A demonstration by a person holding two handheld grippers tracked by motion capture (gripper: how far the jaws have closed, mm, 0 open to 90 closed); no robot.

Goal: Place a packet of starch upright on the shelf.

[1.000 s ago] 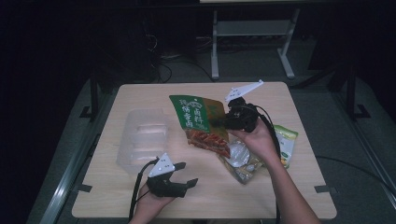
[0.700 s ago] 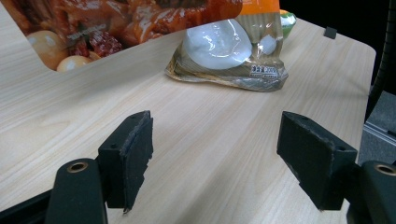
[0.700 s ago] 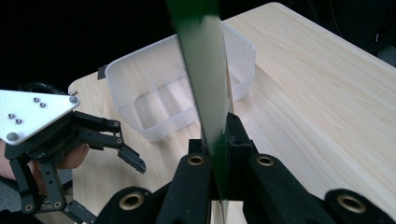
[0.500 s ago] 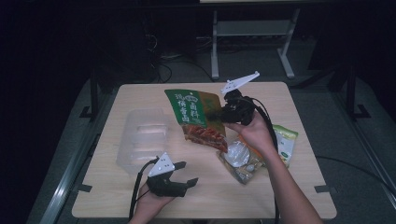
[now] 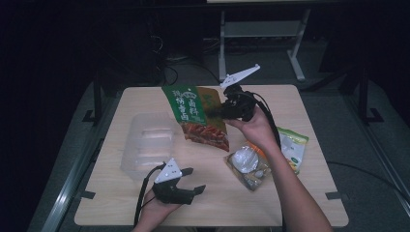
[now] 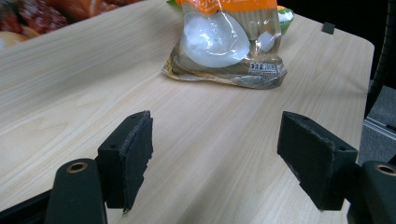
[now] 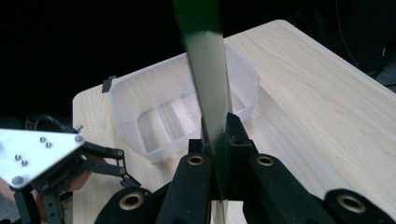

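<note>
A green snack bag (image 5: 193,113) with a red food picture hangs tilted above the middle of the wooden table (image 5: 300,104). My right gripper (image 5: 223,110) is shut on its right edge. In the right gripper view the bag's thin edge (image 7: 210,84) rises straight up from between the closed jaws of that gripper (image 7: 217,135). My left gripper (image 5: 195,179) rests low near the table's front edge, open, with bare table between its jaws (image 6: 215,154). An orange and clear packet (image 6: 224,42) holding a white round piece lies ahead of it.
A clear plastic container (image 5: 150,142) with dividers stands at the table's left, below and beyond the held bag (image 7: 177,107). The orange packet (image 5: 249,164) and a green and white packet (image 5: 295,150) lie at the right under the person's right forearm. Dark floor surrounds the table.
The right gripper has carried the green bag up and to the left, toward the container. The left gripper has stayed where it was.
</note>
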